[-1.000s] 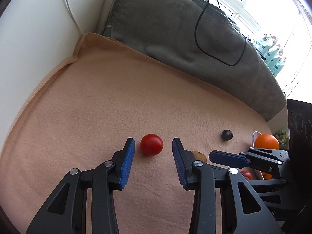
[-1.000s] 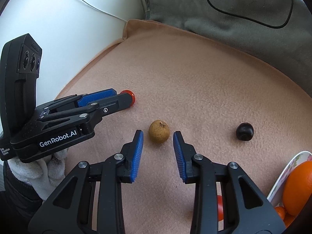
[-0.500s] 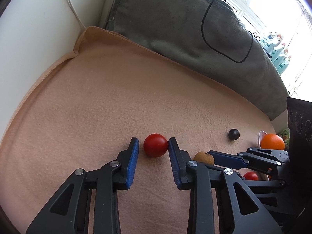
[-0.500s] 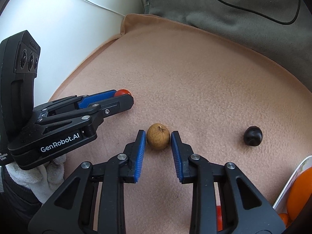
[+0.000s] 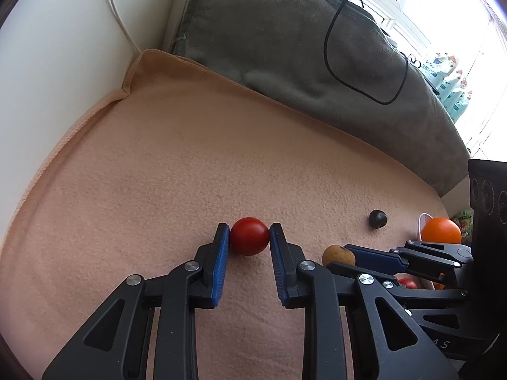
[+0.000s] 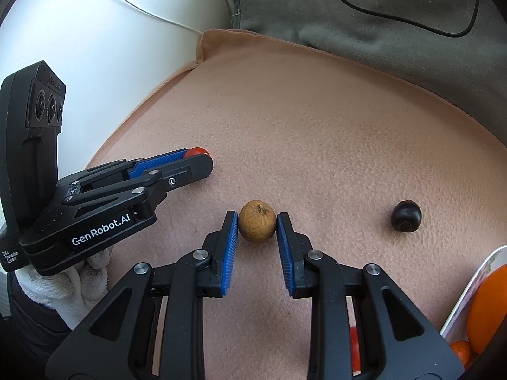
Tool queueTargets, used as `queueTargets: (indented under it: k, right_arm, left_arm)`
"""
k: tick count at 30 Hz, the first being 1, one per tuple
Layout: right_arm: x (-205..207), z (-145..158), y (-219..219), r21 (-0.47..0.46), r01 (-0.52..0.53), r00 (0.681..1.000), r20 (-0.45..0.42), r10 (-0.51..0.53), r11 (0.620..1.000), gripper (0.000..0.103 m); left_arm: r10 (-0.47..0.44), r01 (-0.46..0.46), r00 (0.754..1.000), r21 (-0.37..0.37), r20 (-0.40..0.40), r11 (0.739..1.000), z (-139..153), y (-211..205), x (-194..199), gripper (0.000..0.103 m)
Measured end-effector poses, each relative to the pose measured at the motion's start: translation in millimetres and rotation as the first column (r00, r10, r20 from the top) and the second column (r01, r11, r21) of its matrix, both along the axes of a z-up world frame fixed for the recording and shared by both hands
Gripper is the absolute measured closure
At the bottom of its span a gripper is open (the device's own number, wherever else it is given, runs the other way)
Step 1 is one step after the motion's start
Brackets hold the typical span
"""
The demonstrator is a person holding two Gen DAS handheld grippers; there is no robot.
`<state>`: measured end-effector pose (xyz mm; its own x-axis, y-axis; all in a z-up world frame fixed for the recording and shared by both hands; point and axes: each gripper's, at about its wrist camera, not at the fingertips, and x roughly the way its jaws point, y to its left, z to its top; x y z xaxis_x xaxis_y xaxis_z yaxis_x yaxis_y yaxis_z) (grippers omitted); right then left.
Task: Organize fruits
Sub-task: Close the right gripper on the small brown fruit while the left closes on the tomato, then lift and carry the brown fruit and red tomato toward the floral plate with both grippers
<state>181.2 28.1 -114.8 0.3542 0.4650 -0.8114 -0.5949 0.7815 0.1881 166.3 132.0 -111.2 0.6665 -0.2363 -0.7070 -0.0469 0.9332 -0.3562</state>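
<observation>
A red tomato (image 5: pixel 249 236) lies on the peach blanket (image 5: pixel 190 174). My left gripper (image 5: pixel 249 226) is closing on it, and both blue pads touch its sides. From the right wrist view, the left gripper (image 6: pixel 198 161) hides most of that tomato (image 6: pixel 195 150). A brown round fruit (image 6: pixel 256 224) sits between the pads of my right gripper (image 6: pixel 257 217), whose jaws are closing and press on it from both sides. The brown fruit (image 5: pixel 337 255) also shows to the right of the tomato in the left wrist view.
A small dark fruit (image 6: pixel 406 216) lies loose on the blanket to the right. A white dish (image 6: pixel 472 285) at the right edge holds an orange (image 5: pixel 441 230) and small red fruits. A grey cushion (image 5: pixel 285 47) with a black cable lies behind. A white-gloved hand (image 6: pixel 63 285) holds the left gripper.
Both grippers have narrowed from clearly apart to touching their fruits. The left pads have come in onto the tomato and the right pads onto the brown fruit.
</observation>
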Motion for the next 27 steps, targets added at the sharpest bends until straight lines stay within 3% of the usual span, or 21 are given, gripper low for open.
queueTargets:
  k: [12, 27]
  right_arm:
    - [-16.5, 24.2, -29.5, 0.064, 0.012, 0.999, 0.029, -0.014, 0.998, 0.077]
    - [-48.1, 62.8, -111.2, 0.143, 0.063, 0.99, 0.114, -0.079, 0.988, 0.077]
  left_arm:
    - [-0.008, 0.009, 0.999, -0.012, 0.052, 1.0, 21.5, -10.4, -19.6, 0.079]
    - [-0.084, 0.089, 0.99, -0.037, 0.117, 0.995, 48.5, -67.9, -41.3, 0.079]
